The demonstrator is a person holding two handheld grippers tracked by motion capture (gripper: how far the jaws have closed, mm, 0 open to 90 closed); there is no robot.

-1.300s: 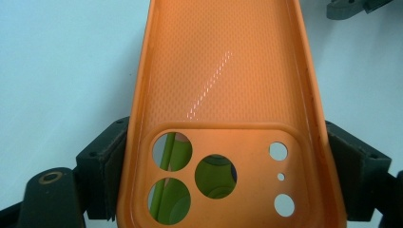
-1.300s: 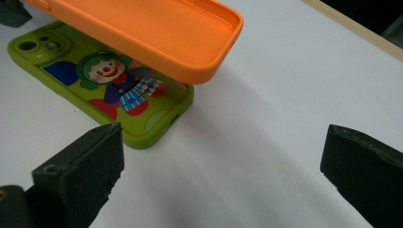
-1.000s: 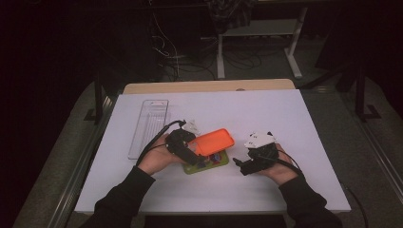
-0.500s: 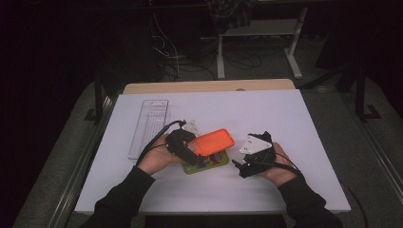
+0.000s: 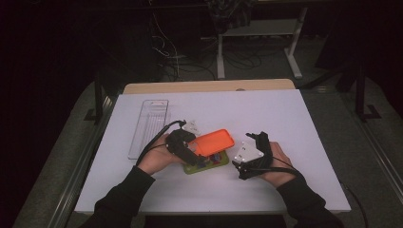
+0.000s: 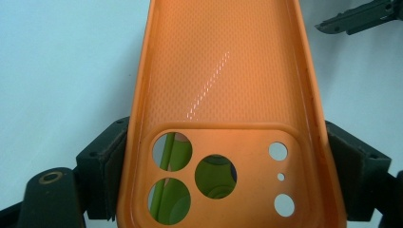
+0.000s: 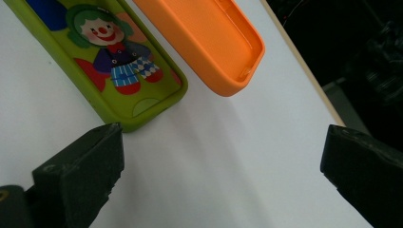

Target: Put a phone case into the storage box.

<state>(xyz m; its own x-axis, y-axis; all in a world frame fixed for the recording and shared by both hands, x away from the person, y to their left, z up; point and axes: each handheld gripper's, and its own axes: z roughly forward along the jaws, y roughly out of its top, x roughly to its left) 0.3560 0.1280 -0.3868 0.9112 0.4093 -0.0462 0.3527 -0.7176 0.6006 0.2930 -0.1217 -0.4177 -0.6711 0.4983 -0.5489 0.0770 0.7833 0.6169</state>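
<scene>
Left tool [image 5: 197, 153]: clamped across the width of the orange phone case [image 6: 223, 95], one jaw pressed on each long side wall at the camera-cutout end; the case is raised and tilted, its hollow side facing up

Right tool [image 7: 223, 161]: jaws spread wide with nothing between them, hovering just beside the two cases on the person's right [image 5: 249, 161]

Orange phone case: lifted off the surface at its gripped end, overlapping the green one when seen from the high view [image 5: 215, 142]; far end near the right tool's jaws

Green phone case [image 7: 119, 76]: lying flat on the surface, printed clown picture showing inside; part of it shows through the orange case's lens holes in the left gripper view

Clear plastic tray [image 5: 149, 127]: on the surface to the left, well apart from both cases, seemingly with nothing in it

Surface [image 5: 294, 123]: white, otherwise bare around the work

Progress: the orange case looks picked up and separated from the green one; judged from this, setting it down somewhere, perhaps in the tray, is still to come, and the green case is untouched

Risk: a soft case held by its side walls may flex and slip
</scene>
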